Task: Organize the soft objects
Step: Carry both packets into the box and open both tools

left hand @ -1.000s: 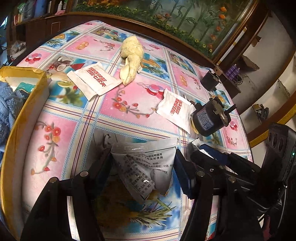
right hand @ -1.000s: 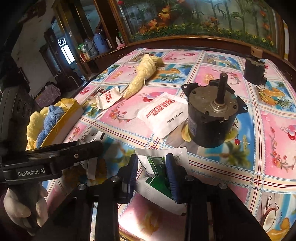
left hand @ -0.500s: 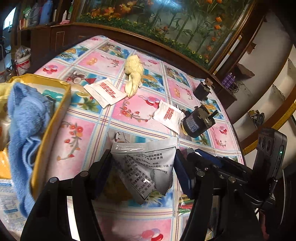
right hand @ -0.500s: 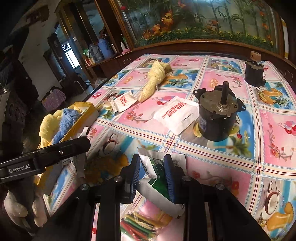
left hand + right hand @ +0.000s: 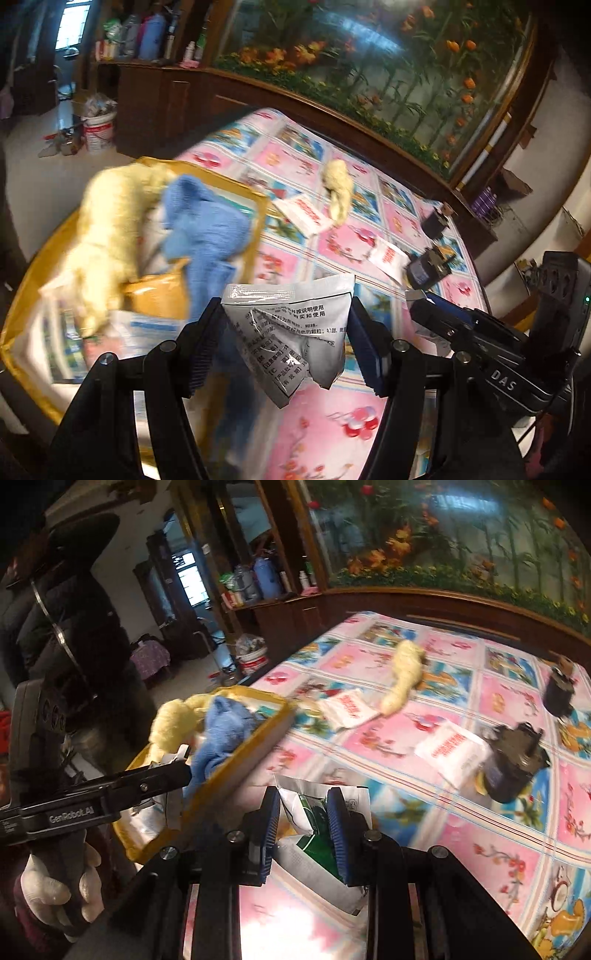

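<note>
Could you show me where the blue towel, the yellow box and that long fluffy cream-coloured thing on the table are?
blue towel (image 5: 201,225), left wrist view, middle of its bunched folds.
yellow box (image 5: 255,744), right wrist view, on its near side wall.
fluffy cream cloth (image 5: 404,677), right wrist view, middle of its length.

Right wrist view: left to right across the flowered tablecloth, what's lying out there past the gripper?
Yellow-rimmed box holding a blue towel → white sachet with red print → pale yellow plush piece → second white red-printed sachet → dark cylindrical motor → smaller dark motor.
</note>
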`<act>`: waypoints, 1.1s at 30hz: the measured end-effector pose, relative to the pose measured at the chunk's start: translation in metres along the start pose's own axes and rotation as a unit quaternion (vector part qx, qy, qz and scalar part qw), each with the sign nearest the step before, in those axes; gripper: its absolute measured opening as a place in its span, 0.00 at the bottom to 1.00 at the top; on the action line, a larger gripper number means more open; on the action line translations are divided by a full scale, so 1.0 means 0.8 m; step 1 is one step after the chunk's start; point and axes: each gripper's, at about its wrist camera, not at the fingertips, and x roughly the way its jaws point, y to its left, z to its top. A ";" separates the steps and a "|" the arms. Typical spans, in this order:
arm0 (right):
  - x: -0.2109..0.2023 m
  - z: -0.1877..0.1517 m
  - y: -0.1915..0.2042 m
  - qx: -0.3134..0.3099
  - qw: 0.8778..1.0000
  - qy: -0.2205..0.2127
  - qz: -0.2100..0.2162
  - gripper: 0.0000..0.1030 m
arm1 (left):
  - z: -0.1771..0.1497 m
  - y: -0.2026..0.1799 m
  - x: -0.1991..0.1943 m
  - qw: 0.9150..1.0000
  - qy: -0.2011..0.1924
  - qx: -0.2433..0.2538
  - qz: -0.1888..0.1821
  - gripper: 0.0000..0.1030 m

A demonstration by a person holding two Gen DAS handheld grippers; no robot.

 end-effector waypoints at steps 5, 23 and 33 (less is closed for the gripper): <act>0.017 0.008 0.058 -0.028 0.999 0.011 0.033 0.26 | 0.000 0.055 -0.029 0.998 -0.021 -0.037 0.035 0.63; 0.120 0.048 0.151 -0.027 0.991 0.066 0.114 0.26 | -0.019 0.113 -0.005 0.989 -0.019 -0.030 0.141 0.63; 0.190 0.064 0.152 0.006 0.987 0.104 0.121 0.26 | -0.026 0.111 0.025 0.981 0.004 0.012 0.192 0.67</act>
